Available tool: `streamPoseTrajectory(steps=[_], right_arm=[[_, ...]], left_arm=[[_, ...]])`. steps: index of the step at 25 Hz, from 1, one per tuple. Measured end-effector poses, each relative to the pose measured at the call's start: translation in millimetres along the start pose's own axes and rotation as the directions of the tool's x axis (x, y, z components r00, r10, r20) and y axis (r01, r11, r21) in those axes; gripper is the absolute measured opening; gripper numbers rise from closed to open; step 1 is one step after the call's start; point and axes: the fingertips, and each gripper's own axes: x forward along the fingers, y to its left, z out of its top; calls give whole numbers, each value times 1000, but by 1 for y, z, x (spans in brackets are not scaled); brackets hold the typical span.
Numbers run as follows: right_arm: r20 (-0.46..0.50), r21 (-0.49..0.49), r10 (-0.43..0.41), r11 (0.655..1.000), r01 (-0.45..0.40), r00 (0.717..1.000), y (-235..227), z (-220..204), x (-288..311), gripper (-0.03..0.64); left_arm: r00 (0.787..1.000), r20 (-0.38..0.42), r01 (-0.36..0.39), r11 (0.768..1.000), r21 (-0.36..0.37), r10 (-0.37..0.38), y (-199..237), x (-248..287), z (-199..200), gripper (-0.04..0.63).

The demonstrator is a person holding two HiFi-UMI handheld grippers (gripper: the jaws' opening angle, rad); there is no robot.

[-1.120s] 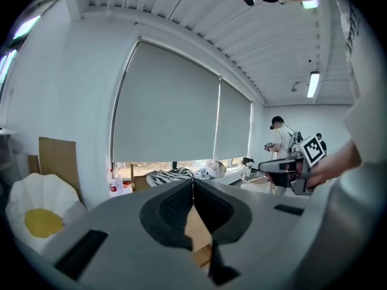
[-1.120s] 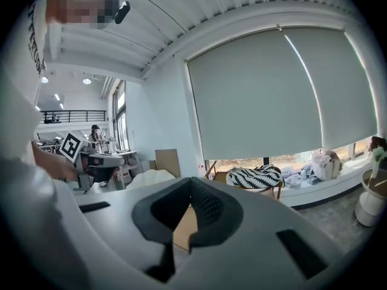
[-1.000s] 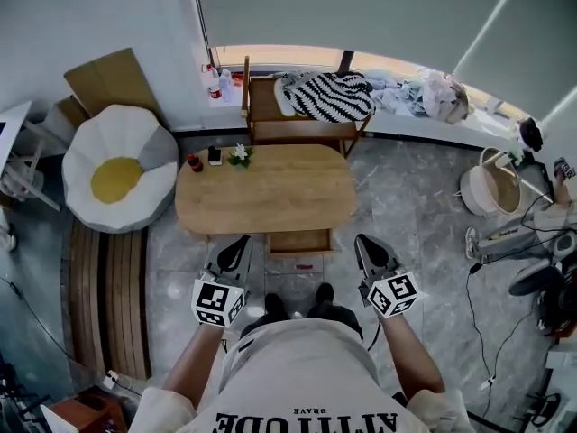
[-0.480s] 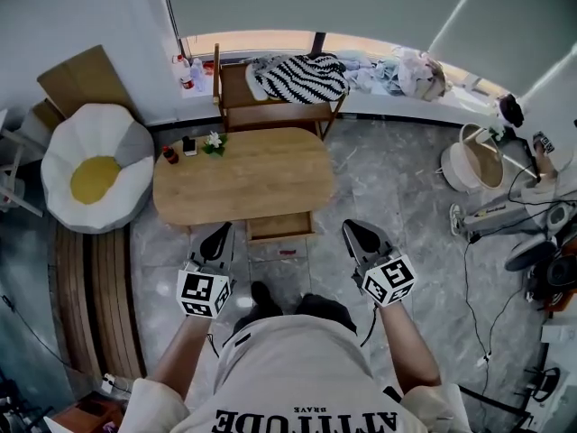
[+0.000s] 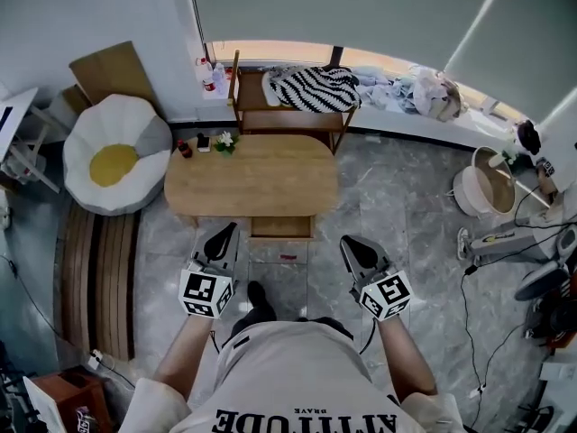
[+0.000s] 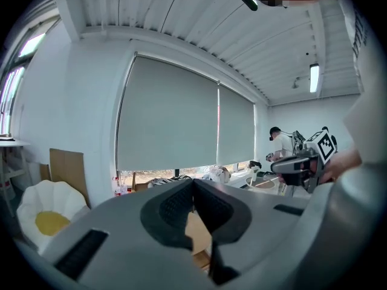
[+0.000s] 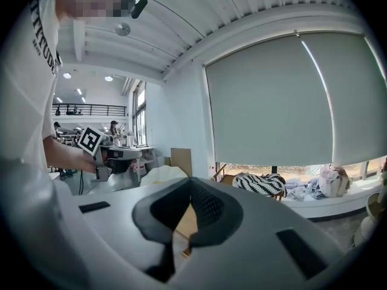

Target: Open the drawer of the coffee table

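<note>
The oval wooden coffee table (image 5: 252, 183) stands in the middle of the head view. Its drawer (image 5: 281, 227) sticks out a little from under the near edge. My left gripper (image 5: 221, 238) hovers over the floor just left of the drawer, and my right gripper (image 5: 353, 249) just right of it; neither touches it. In the left gripper view the left gripper (image 6: 193, 183) is shut and empty, with a sliver of wood below its tips. The right gripper (image 7: 191, 183) is likewise shut on nothing in its own view.
A white and yellow egg-shaped cushion (image 5: 115, 165) lies left of the table. Behind the table is a wooden rack with a striped cloth (image 5: 311, 88). Small items (image 5: 203, 142) sit on the table's far left corner. A round basket (image 5: 491, 188) and cables are at the right.
Both grippers shifted a little with the person in front of the table, and the head view swung left then back. The jaws stay shut and the drawer still sticks out.
</note>
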Motion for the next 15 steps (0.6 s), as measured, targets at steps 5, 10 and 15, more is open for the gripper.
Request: streamPoseTrajectory(steps=[5,10,15], right_arm=[[14,12,31,999,-32,999,-6,-1,-39,17],[-6,26,40,999,-40,999,-6,-15,-80,18],[-20,36,76,997,-75,997,-5,-29,-107,18]], left_arm=[[998,16,-54,999,11,53,-42,-23,1,18],[996,9,-88,996,-20,88,-93,-53,-9,18],[992,5,-122,992,-35,122,-123,-76,-11,18]])
